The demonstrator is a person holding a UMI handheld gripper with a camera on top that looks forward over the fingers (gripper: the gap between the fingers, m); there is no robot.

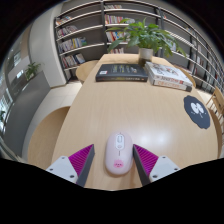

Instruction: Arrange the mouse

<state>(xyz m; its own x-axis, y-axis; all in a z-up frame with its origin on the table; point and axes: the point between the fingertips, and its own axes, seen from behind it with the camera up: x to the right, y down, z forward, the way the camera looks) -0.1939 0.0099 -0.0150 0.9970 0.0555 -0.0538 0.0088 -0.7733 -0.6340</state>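
Observation:
A white and pink computer mouse point(118, 153) lies on the light wooden table point(100, 105), between my two fingers. My gripper point(117, 160) is open. Its magenta pads point(80, 158) stand on either side of the mouse with a gap at each side. The mouse rests on the table on its own.
A black keyboard point(121, 72) lies at the far side of the table. A stack of books point(168, 76) lies to its right. A potted plant point(146, 38) stands behind them. A black mouse mat point(198, 113) lies at the right edge. Bookshelves point(85, 30) line the back wall.

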